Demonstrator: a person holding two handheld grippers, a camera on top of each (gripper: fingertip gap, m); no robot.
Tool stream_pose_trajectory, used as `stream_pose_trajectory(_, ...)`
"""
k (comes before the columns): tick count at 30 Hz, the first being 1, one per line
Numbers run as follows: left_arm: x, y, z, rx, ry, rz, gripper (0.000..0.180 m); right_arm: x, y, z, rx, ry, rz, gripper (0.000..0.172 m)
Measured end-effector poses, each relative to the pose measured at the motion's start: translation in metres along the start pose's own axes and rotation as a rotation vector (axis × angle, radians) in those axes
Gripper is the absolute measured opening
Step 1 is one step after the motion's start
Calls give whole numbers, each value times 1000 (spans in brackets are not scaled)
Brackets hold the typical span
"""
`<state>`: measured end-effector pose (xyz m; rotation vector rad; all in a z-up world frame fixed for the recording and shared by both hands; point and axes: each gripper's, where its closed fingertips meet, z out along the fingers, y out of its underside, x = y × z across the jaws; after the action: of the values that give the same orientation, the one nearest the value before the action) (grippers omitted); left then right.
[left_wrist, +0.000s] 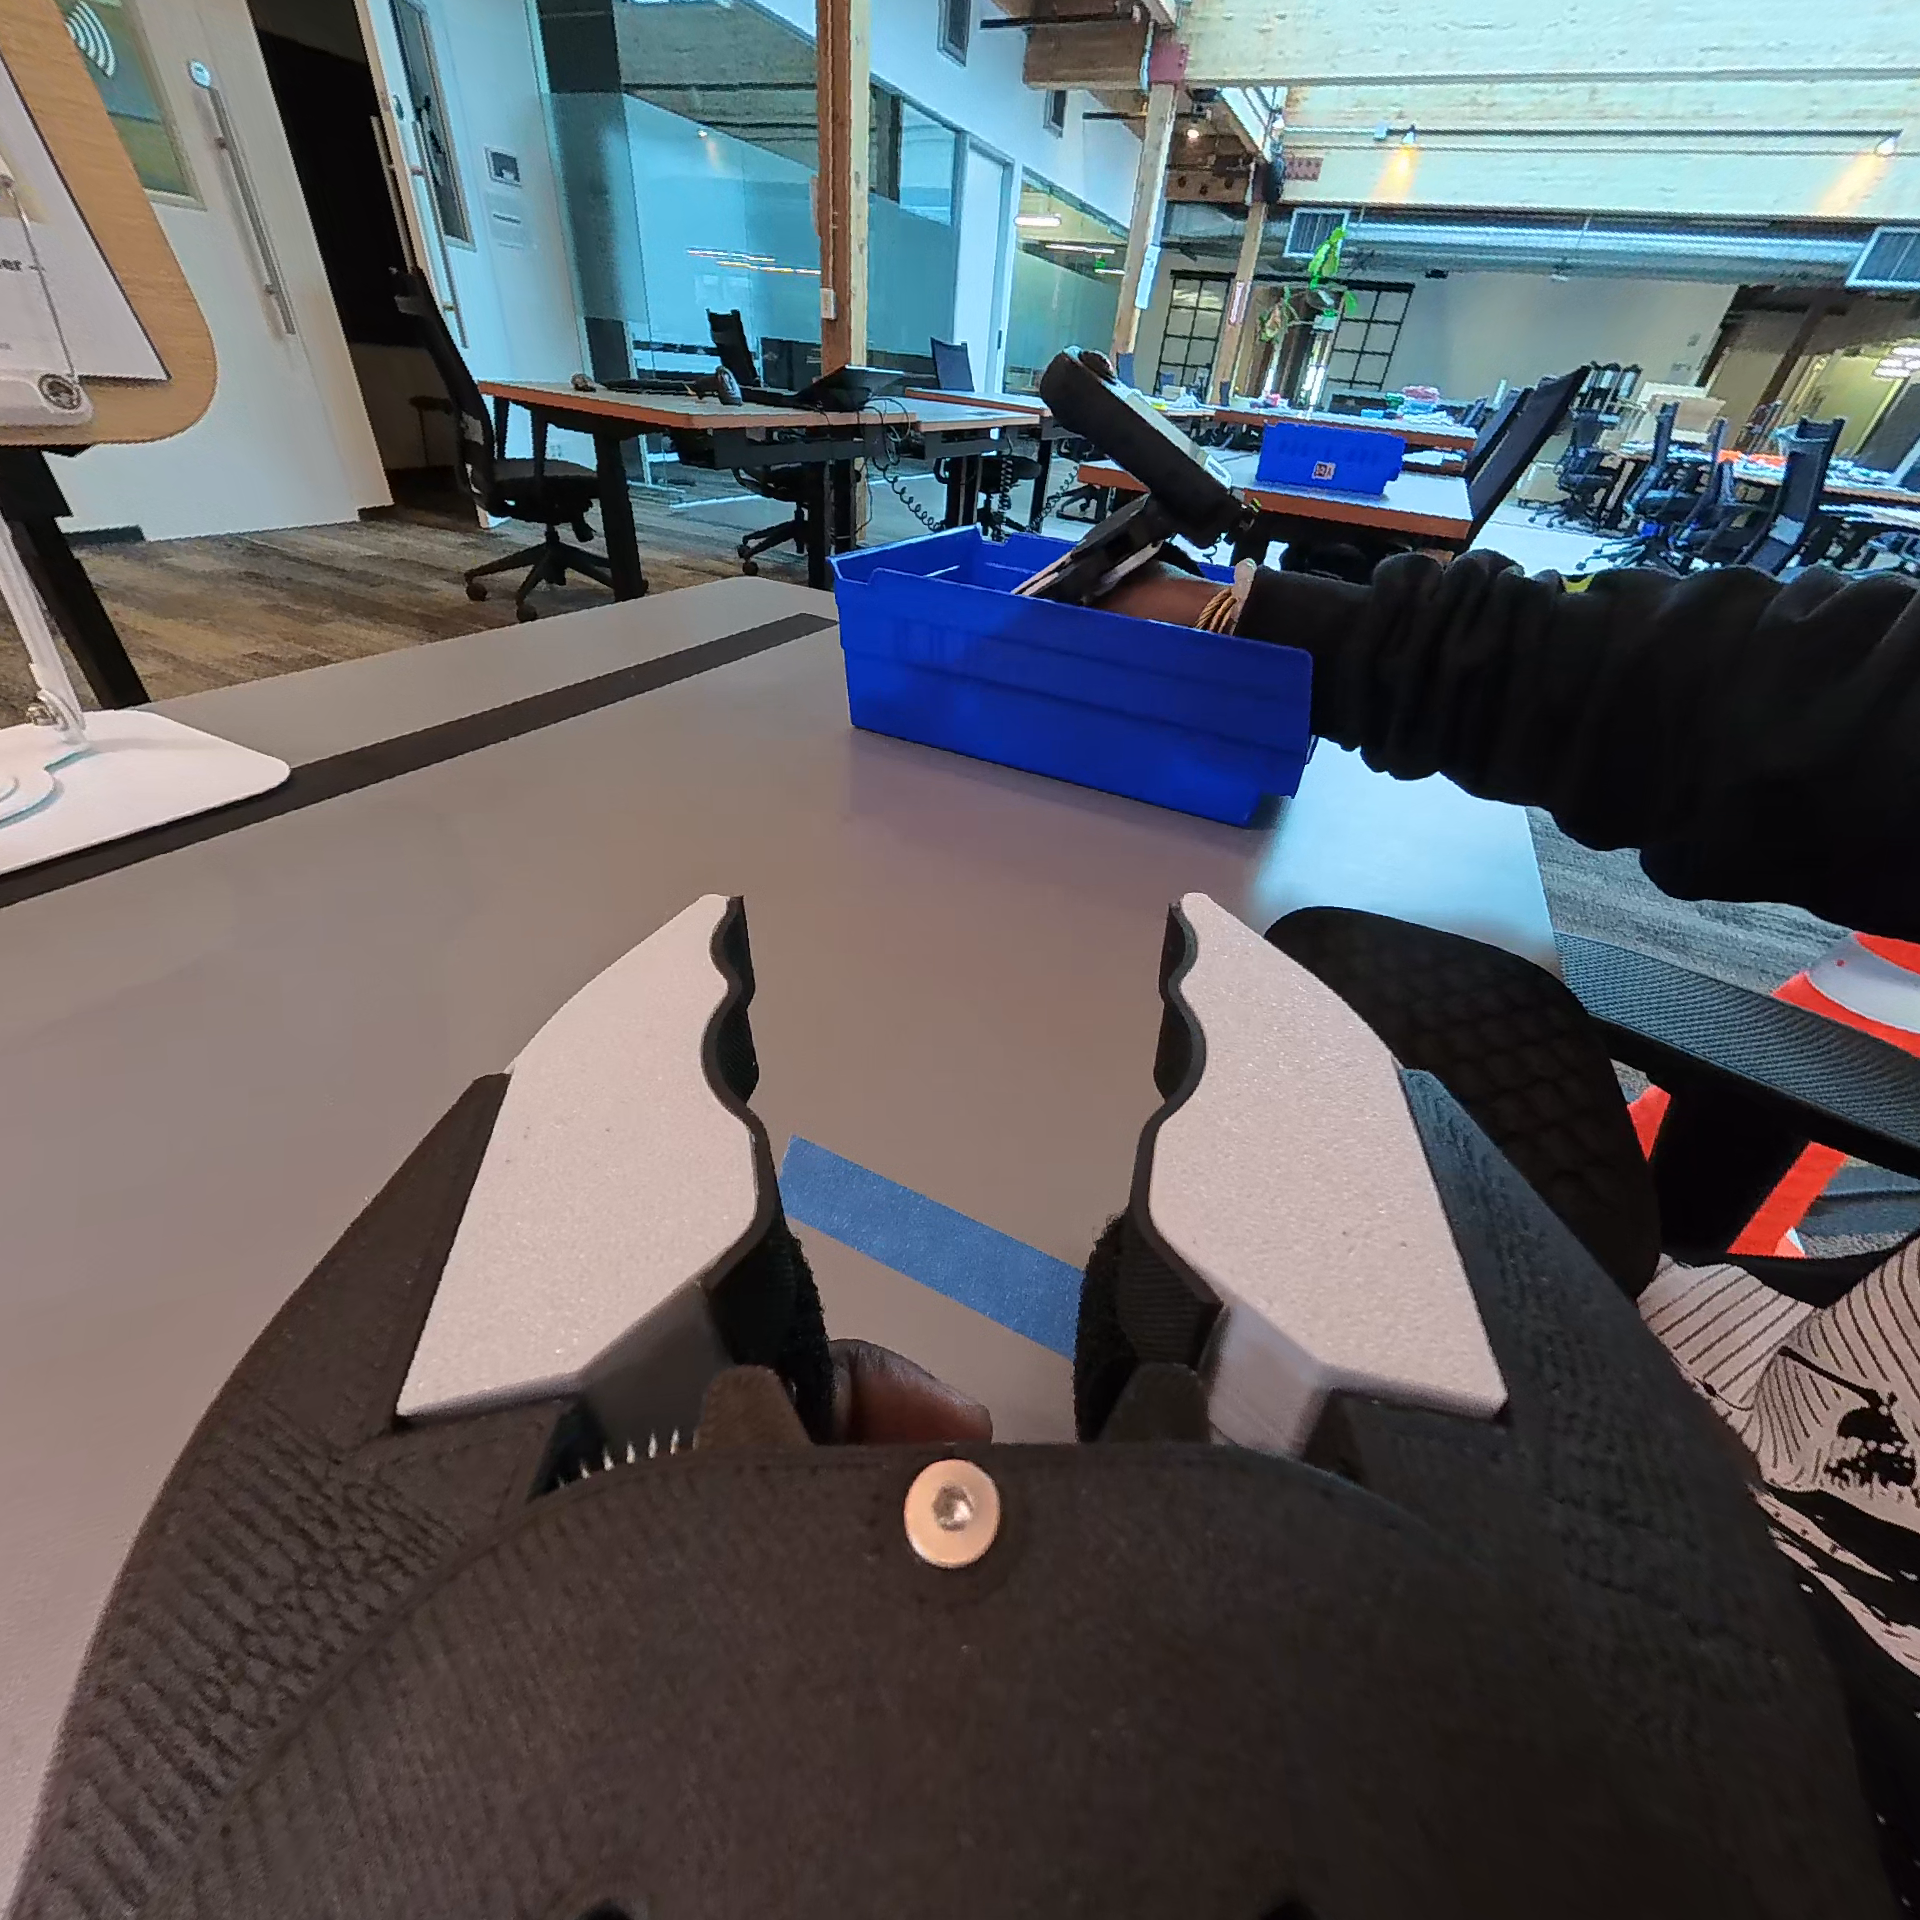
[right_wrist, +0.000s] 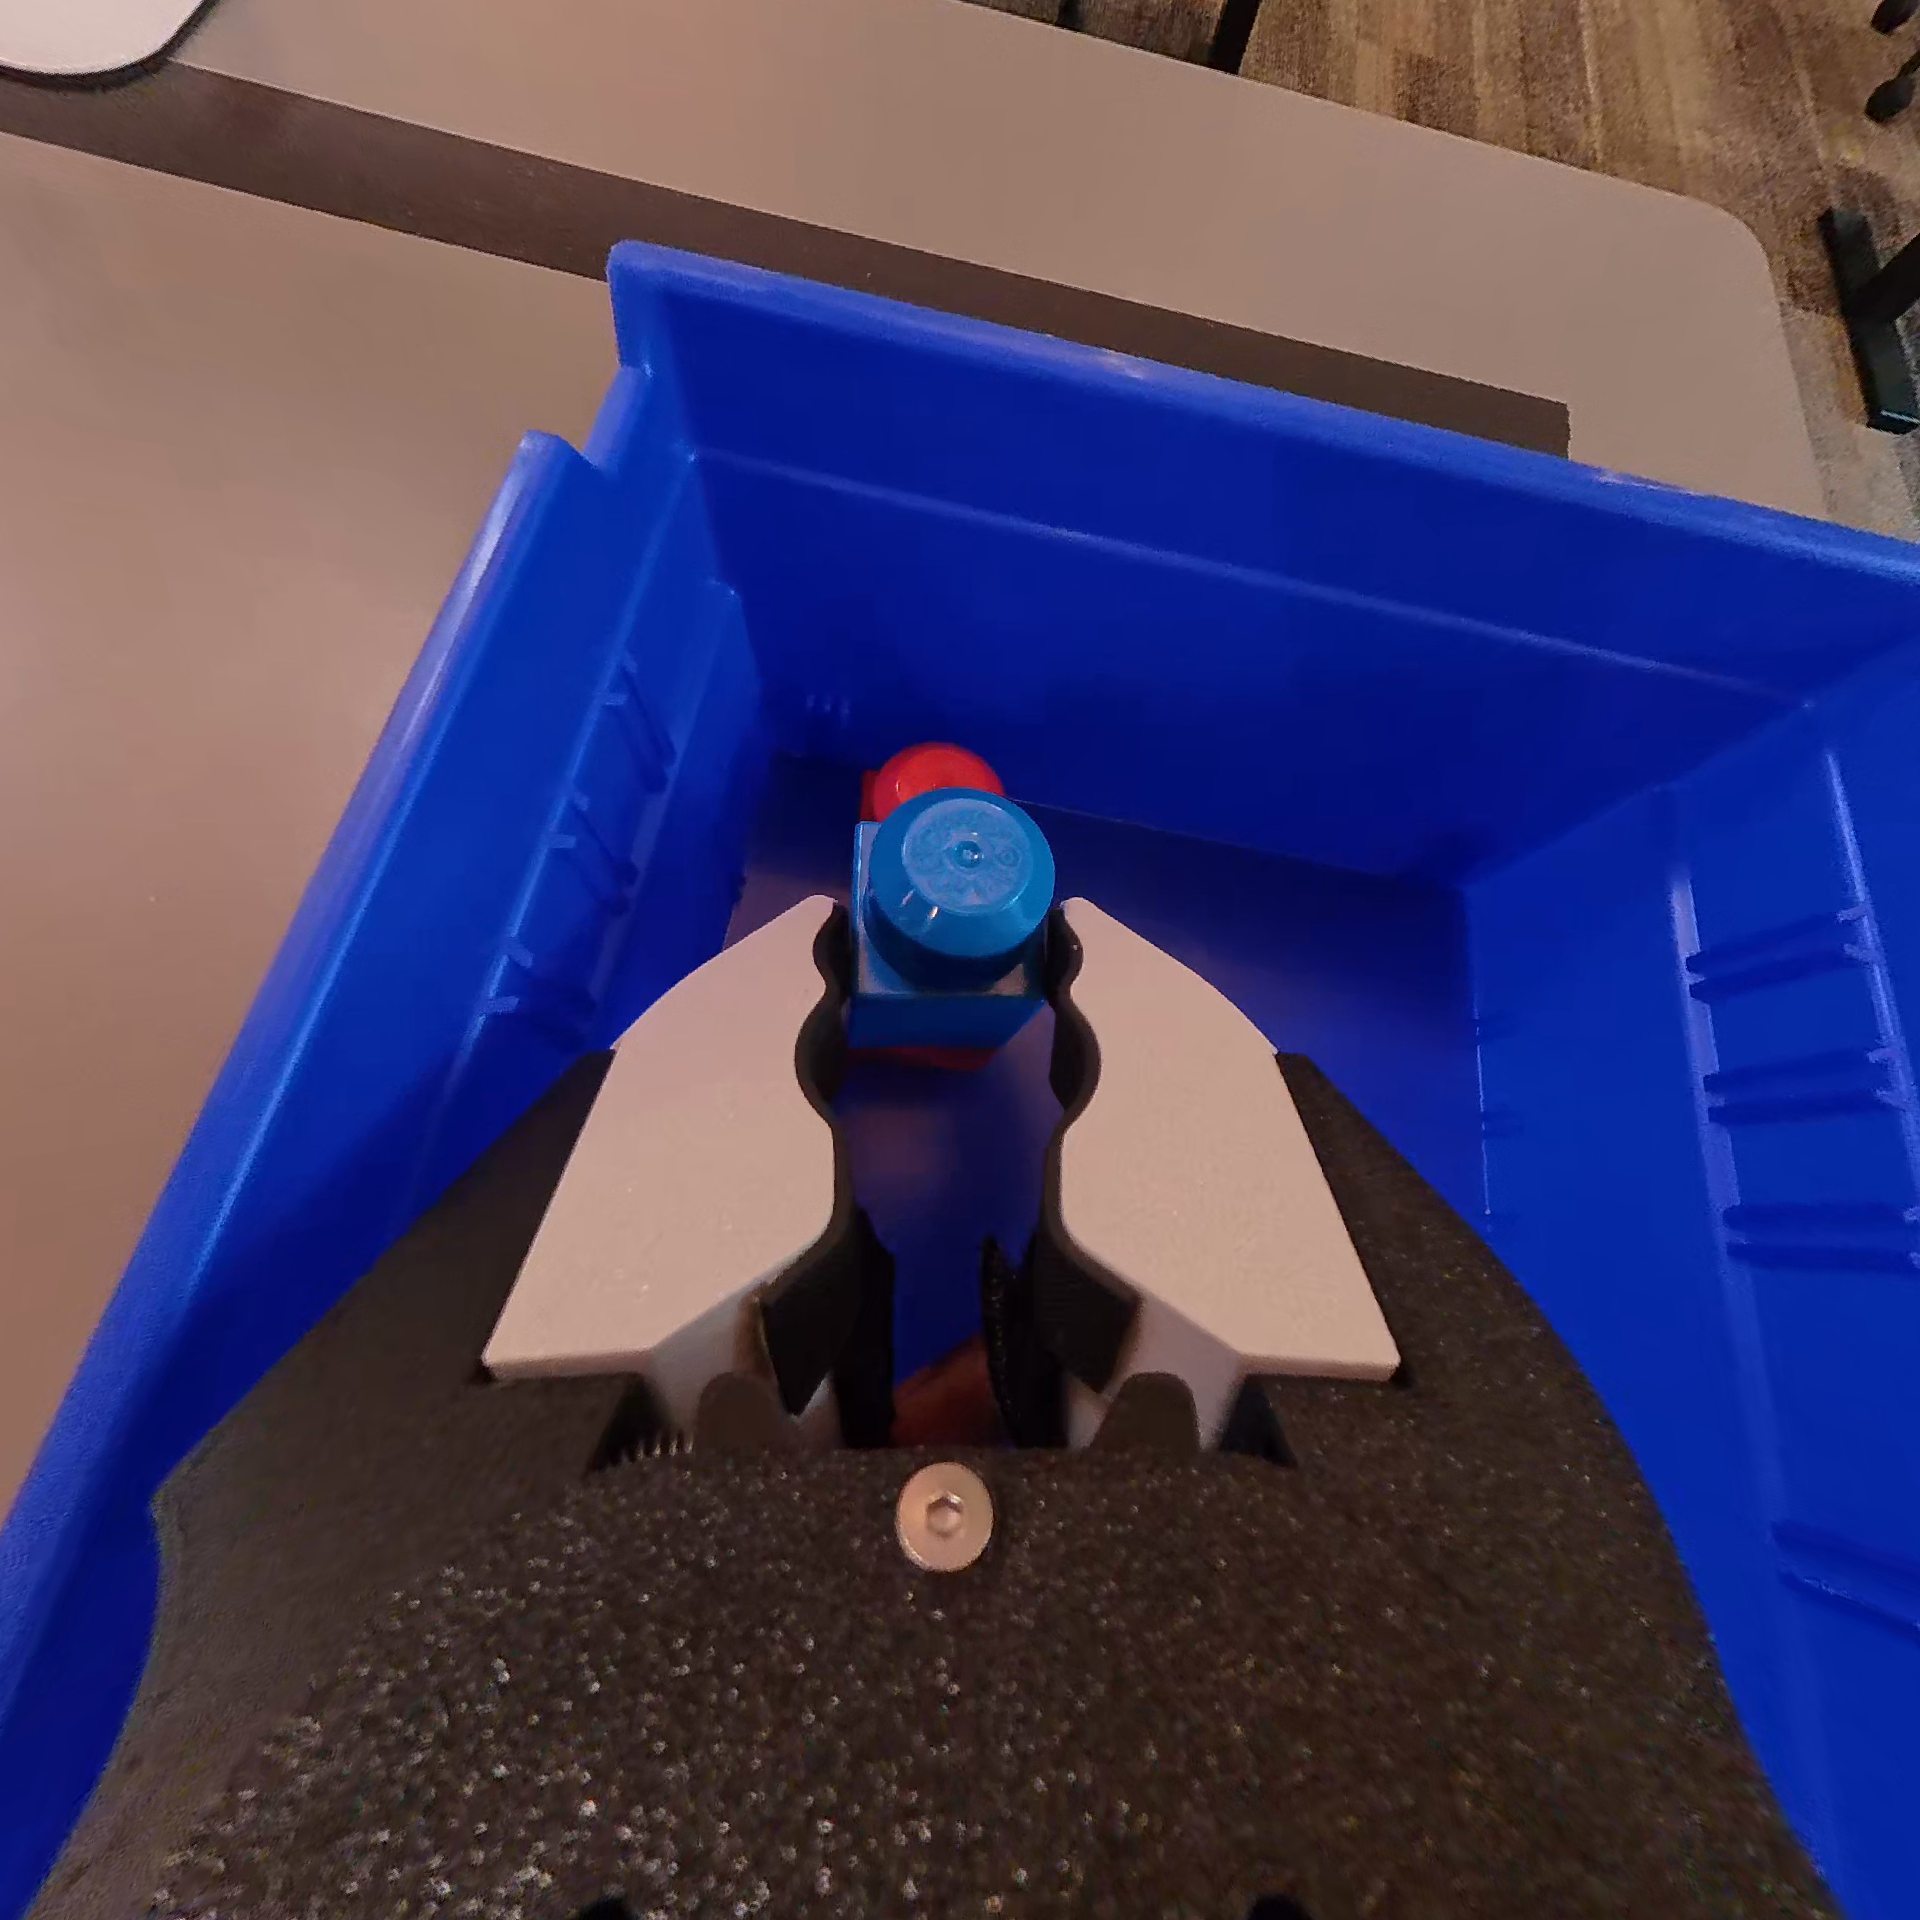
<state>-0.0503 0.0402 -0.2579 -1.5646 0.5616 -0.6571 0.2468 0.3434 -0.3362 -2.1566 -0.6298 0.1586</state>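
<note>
Right wrist view, right tongs (right_wrist: 945, 951) clamped on one blue block (right_wrist: 940, 977) atop one red block (right_wrist: 930, 774) inside one blue bin (right_wrist: 1143, 582), left tongs (left_wrist: 956, 935) spread wide over bare grey worktop (left_wrist: 520, 935), one blue tape strip (left_wrist: 925, 1236) beneath

Blue block (right_wrist: 940, 971) over red block (right_wrist: 935, 774), blue bin (right_wrist: 1143, 540), grey table (right_wrist: 260, 520).

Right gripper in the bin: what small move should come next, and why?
Probably a straight lift. The right gripper is closed on the blue block, which sits over a red block in the blue bin corner, near the walls.
</note>
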Motion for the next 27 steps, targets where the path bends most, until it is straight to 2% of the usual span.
stream_pose_trajectory(6, 0, 0, 0, -1, 0, 1, 76, -2, 0, 1, -14, -31, -28, 37)
stream_pose_trajectory(10, 0, 0, 0, -1, -1, 1, 76, 4, 8, -3, -94, -81, -74, 40)
stream_pose_trajectory(15, 0, 1, 0, -7, 0, 3, 76, 21, 23, -4, -209, -71, -200, 45)
stream_pose_trajectory(27, -2, 5, 2, -23, -3, 3, 75, 53, 36, 10, -399, -15, -549, 31)
